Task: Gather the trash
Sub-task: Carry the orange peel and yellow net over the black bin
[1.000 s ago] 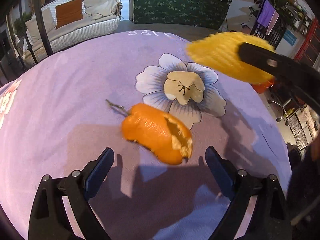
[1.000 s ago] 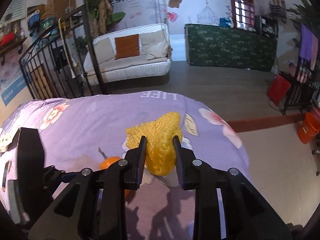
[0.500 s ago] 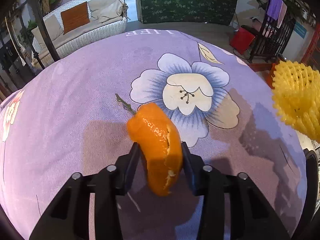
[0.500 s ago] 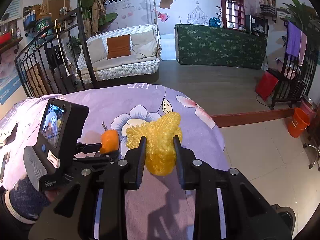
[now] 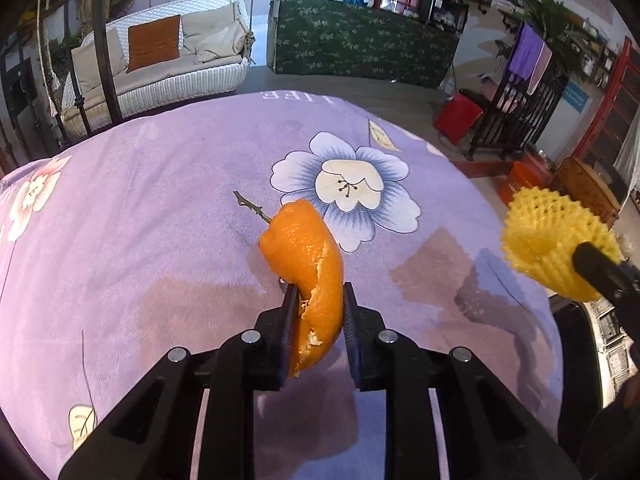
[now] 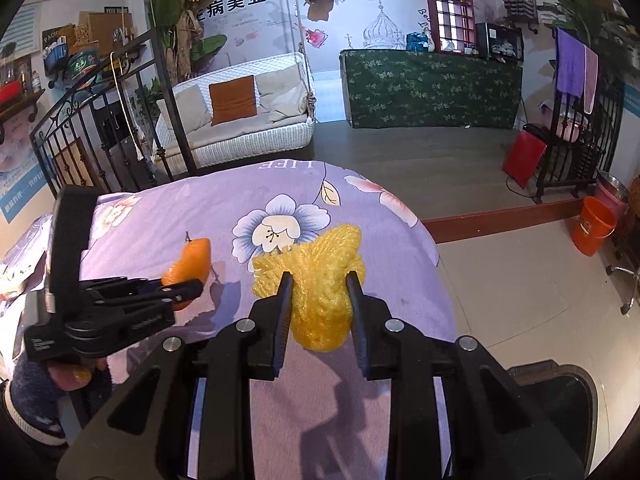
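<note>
Purple flowered cloth (image 5: 168, 208) covers the table; far behind it stand a white wicker swing sofa (image 6: 244, 120) and a green-draped counter (image 6: 432, 88), with an orange bucket (image 6: 593, 230) on the floor at the right. Nearer, the right gripper (image 6: 320, 304) pinches a yellow foam fruit net (image 6: 320, 276) over the cloth's right edge. To its left, the left gripper (image 5: 317, 316), jaws just closed, clamps an orange peel (image 5: 308, 256) with a stem, raised off the cloth.
</note>
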A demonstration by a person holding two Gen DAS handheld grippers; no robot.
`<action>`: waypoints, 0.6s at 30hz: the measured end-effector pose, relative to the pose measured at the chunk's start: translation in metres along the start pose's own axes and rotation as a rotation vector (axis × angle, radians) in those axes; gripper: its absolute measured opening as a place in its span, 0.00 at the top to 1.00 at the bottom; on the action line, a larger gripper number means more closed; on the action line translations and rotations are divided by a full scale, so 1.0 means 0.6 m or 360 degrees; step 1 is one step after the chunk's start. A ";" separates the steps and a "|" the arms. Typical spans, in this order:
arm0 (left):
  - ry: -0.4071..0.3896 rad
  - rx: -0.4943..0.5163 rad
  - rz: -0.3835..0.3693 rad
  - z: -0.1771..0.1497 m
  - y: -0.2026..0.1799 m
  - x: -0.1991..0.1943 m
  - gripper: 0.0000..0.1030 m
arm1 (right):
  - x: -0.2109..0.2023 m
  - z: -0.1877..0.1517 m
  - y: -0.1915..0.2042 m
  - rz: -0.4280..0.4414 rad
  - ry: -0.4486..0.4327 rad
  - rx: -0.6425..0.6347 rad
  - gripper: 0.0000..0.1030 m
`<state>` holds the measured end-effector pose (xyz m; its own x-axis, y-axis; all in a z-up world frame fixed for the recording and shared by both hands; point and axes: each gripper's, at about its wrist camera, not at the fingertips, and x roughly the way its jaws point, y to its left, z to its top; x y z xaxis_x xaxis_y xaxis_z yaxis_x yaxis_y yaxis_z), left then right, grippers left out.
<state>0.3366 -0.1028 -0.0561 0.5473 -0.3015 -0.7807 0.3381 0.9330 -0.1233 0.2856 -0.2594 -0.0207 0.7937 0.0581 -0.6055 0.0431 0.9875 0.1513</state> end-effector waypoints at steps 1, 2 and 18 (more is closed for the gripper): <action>-0.0017 -0.0007 -0.0013 -0.005 0.001 -0.012 0.79 | -0.005 -0.003 -0.001 -0.0004 -0.0005 0.0003 0.74; -0.0039 -0.0008 -0.0026 -0.011 0.000 -0.024 0.79 | -0.011 -0.007 -0.002 -0.0007 -0.0008 0.0009 0.74; -0.0228 0.0115 -0.0200 -0.105 -0.093 -0.145 0.79 | -0.122 -0.089 -0.074 -0.0141 -0.0048 0.0163 0.74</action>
<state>0.2219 -0.1160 -0.0197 0.5989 -0.4442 -0.6664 0.4618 0.8714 -0.1658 0.1933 -0.2996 -0.0246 0.8017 -0.0349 -0.5967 0.1744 0.9685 0.1778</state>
